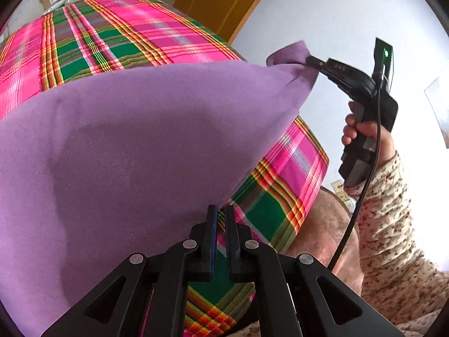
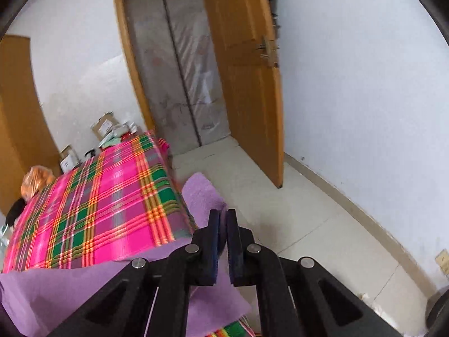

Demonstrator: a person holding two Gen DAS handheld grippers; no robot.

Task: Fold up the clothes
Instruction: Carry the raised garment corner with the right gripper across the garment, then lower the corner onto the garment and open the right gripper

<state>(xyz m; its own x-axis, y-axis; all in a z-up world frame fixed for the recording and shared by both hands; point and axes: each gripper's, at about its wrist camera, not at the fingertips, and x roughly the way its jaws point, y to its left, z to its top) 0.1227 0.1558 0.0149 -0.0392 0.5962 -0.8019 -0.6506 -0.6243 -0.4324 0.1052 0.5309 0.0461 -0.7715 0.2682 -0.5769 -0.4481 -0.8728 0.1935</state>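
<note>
A purple cloth (image 1: pixel 134 146) is held up, stretched over a bed with a pink and green plaid cover (image 1: pixel 112 36). My left gripper (image 1: pixel 220 210) is shut on the cloth's near lower edge. My right gripper (image 1: pixel 310 61), seen in the left wrist view, is shut on the cloth's far corner, which bunches at its tip. In the right wrist view my right gripper (image 2: pixel 223 214) is shut on the purple cloth (image 2: pixel 202 193), and the rest of the cloth hangs below to the left.
An open wooden door (image 2: pixel 252 84) and a plastic-covered doorway (image 2: pixel 182 64) stand beyond the bed (image 2: pixel 92 210). Boxes (image 2: pixel 103 127) sit by the wall at the bed's far end. Pale tiled floor (image 2: pixel 308 219) runs along the white wall on the right.
</note>
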